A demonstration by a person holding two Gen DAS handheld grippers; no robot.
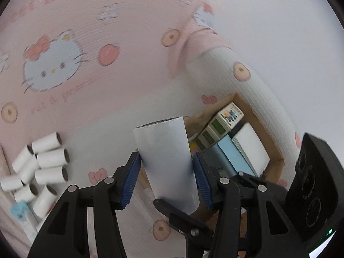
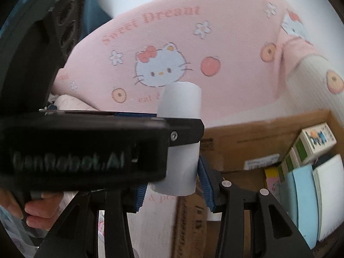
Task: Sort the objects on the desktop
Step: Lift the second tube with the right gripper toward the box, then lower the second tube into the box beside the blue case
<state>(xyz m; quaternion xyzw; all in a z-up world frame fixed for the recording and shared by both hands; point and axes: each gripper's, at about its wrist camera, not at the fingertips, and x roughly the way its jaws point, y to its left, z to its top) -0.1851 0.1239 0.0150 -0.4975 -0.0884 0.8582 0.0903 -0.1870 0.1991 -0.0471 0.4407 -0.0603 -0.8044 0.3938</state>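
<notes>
My left gripper (image 1: 166, 172) is shut on a white cardboard tube (image 1: 167, 161), held upright between its blue pads. In the right wrist view the same tube (image 2: 179, 116) stands in the left gripper's black fingers, which cross in front. My right gripper (image 2: 174, 190) is open around the tube's lower end, its blue pads on either side and not clearly touching it. A pile of several white tubes (image 1: 36, 169) lies on the cloth at the left. A cardboard box (image 1: 268, 133) at the right holds small boxes and packs.
A pink and white Hello Kitty cloth (image 1: 64, 32) covers the surface and rises behind. The cardboard box (image 2: 247, 137) holds a green-and-white carton (image 2: 314, 144), blue packs (image 2: 301, 200) and a white pack. A blue-and-white packet (image 1: 23, 215) lies near the tube pile.
</notes>
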